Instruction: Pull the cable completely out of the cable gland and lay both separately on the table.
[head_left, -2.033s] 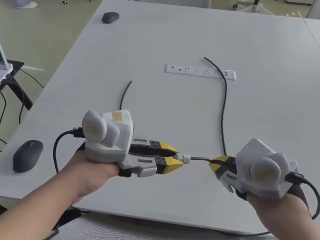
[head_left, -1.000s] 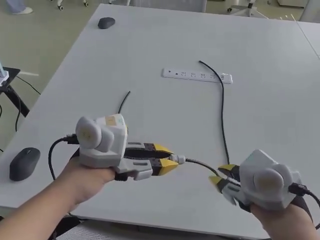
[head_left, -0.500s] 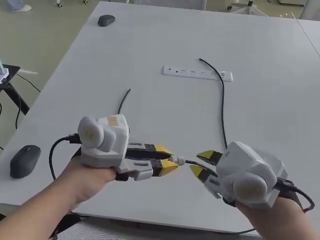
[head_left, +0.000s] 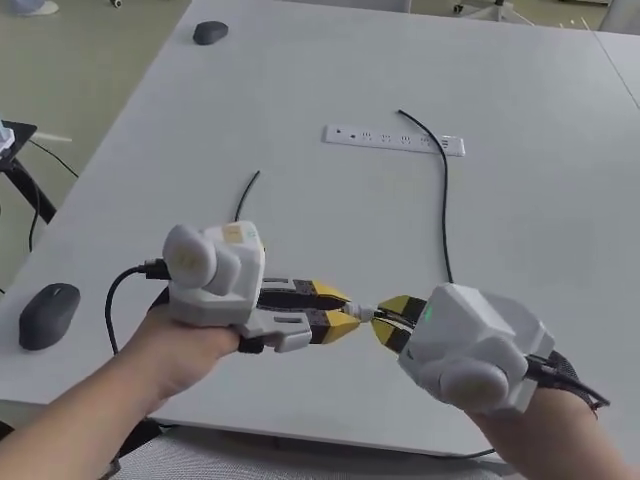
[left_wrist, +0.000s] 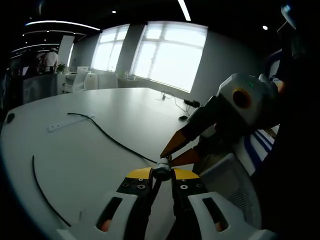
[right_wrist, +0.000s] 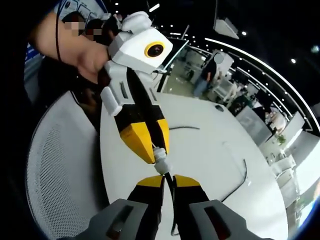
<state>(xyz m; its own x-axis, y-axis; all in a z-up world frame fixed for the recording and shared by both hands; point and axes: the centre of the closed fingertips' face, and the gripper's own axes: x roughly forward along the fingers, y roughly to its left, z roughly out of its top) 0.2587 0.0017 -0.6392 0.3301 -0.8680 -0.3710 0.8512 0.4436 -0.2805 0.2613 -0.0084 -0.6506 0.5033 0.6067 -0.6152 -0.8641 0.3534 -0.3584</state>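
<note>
Me: moved right gripper back in, now tip to tip with left gripper.
Lead: jaws?
Me: left clamped on the gland, held over the table near its front edge. Right pinched on the cable just beside the gland. Cable is still threaded and trails away toward the power strip.
</note>
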